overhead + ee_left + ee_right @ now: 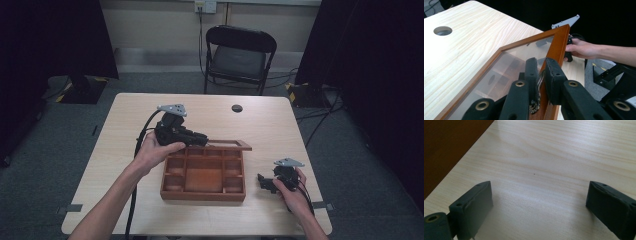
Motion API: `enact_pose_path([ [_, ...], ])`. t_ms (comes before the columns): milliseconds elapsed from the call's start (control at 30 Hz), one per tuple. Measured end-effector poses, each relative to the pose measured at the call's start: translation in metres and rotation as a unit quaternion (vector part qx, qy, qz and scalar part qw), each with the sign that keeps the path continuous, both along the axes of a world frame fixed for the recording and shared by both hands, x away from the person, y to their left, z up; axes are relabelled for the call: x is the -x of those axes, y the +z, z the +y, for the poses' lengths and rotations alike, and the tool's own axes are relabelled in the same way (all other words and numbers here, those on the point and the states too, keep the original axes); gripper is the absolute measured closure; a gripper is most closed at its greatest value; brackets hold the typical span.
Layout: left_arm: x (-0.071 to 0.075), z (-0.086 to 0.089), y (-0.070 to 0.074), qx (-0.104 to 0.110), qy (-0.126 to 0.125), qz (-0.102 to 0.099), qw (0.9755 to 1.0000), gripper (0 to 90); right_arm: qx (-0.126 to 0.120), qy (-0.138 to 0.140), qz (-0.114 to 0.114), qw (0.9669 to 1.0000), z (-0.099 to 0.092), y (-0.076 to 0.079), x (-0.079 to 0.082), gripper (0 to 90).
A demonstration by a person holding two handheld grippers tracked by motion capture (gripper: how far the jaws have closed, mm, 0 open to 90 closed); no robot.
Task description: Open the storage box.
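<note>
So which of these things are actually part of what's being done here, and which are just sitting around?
Part of the job:
- wooden box with compartments
- its glass lid, raised
- left gripper, shut on the lid's metal clasp

Just there:
- right gripper, open over bare table
- folding chair
- table's cable hole

No readable text, label, brand, number or sign appears on anything in these views.
</note>
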State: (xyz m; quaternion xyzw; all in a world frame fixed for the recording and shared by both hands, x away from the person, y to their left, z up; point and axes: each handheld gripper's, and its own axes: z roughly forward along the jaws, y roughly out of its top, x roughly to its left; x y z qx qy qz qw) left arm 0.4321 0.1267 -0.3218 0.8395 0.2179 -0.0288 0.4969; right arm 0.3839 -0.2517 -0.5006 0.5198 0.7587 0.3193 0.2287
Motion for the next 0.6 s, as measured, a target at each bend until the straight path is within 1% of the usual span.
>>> enact_pose_path([
  [167, -0.0008, 0.0002, 0.0004, 0.002, 0.005, 0.0, 1.0, 78.1, 0.0, 0.0, -0.001, 1.0, 0.0, -0.0001, 0.0, 6.1],
  [267, 0.0001, -0.001, 0.0029, -0.007, 0.009, -0.007, 0.9999, 77.5, 0.0, 0.0, 0.0, 1.0, 0.0, 0.0, 0.0, 6.1],
  [467, -0.0007, -0.0007, 0.0033, -0.004, 0.012, -0.008, 0.9999, 76.2, 0.0, -0.001, -0.001, 1.0, 0.0001, -0.0001, 0.0, 6.1],
  [600, -0.0012, -0.0008, 0.0045, -0.008, 0.012, -0.012, 0.9998, 76.1, 0.0, -0.001, -0.001, 1.0, 0.0001, -0.0001, 0.0, 6.1],
])
